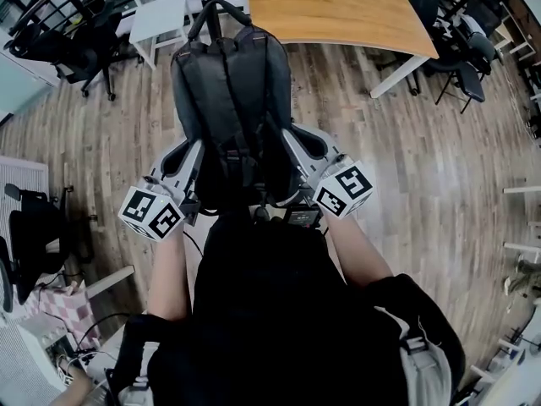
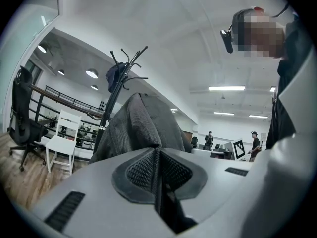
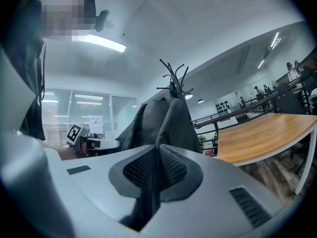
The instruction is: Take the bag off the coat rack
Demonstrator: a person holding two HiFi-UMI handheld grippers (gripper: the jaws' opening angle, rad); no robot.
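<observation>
The bag (image 1: 230,100) hangs between both grippers. The left gripper (image 2: 157,155) pinches its fabric at 8 o'clock and the right gripper (image 3: 158,155) pinches it at 4 o'clock. The rack (image 2: 120,78) stands beyond at 12 o'clock. The bag looks clear of the hooks, so only carrying it away remains.

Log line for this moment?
left gripper shut on bag | right gripper shut on bag | bag held before coat rack | off hook: unclear

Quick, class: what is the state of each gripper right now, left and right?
Left gripper: closed, pinching fabric of the black backpack.
Right gripper: closed, pinching the same backpack on its other side.
</observation>
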